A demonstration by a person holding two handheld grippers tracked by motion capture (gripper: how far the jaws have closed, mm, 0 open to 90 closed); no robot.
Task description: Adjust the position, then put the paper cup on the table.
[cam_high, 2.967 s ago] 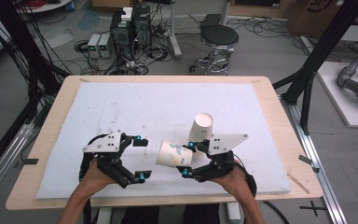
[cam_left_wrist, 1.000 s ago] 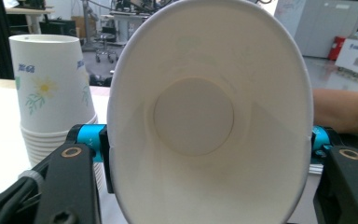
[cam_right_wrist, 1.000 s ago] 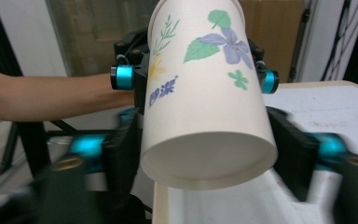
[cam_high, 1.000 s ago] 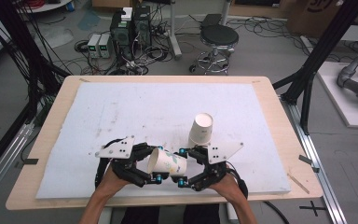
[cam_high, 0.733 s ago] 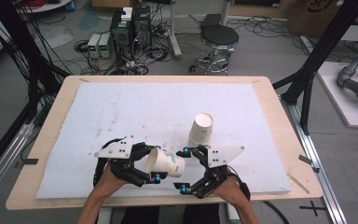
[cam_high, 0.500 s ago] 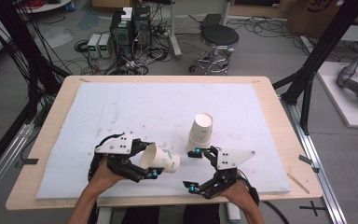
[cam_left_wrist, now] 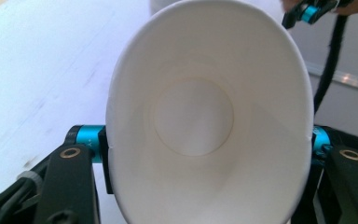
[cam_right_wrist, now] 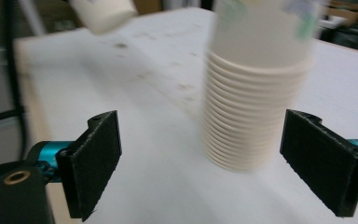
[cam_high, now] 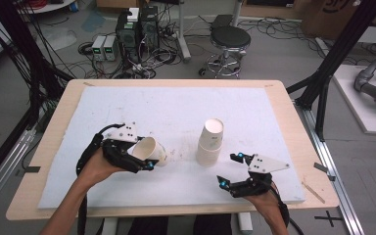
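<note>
Left claw (cam_high: pixel 144 157): clamps a single paper cup (cam_high: pixel 151 150), tilted on its side above the bench (cam_high: pixel 142 105).
Right claw (cam_high: pixel 231 170): jaws just opened wide, nothing between them.
Cup stack (cam_high: pixel 210 142): stands upside down mid-bench, beside the right claw.

A single white paper cup (cam_high: pixel 149 150) is held off the table (cam_high: pixel 186 103), tipped on its side, mouth squeezed oval, near the front left. A stack of white paper cups (cam_high: pixel 210 142) stands upright right of centre, towards the front edge.
</note>
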